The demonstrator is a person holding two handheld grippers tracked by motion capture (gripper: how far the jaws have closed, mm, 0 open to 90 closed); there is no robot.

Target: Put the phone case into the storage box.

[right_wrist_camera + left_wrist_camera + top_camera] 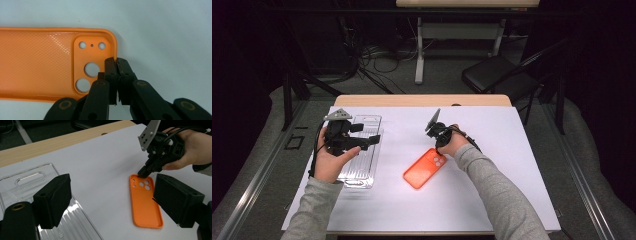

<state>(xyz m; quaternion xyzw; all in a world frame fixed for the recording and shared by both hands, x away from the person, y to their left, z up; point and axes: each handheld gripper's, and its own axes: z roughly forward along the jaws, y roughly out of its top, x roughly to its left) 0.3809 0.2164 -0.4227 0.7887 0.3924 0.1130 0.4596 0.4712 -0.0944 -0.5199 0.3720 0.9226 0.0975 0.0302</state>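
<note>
Your right claw (pixel 117 65) is clamped on the short end wall of the orange phone case (pixel 424 168), right beside the camera cut-outs, one jaw inside the rim and one outside. The case lies open side up on the white sheet of the table (pixel 492 200), near the middle, at about 4 o'clock from the clear plastic tray (pixel 362 165). Your left claw (pixel 110 202) hangs apart with nothing between its jaws, above the tray and looking across at the case.

The bite is thin and sits on one corner. If you lift from here, the soft wall may bend and peel out of the jaws, or the long body may sag and swing down, since all its weight hangs off that end. A quick pull toward 9 o'clock could drag the far end along the sheet and twist the case free. Your left claw is well apart from it, so it offers no support if the case slips.
</note>
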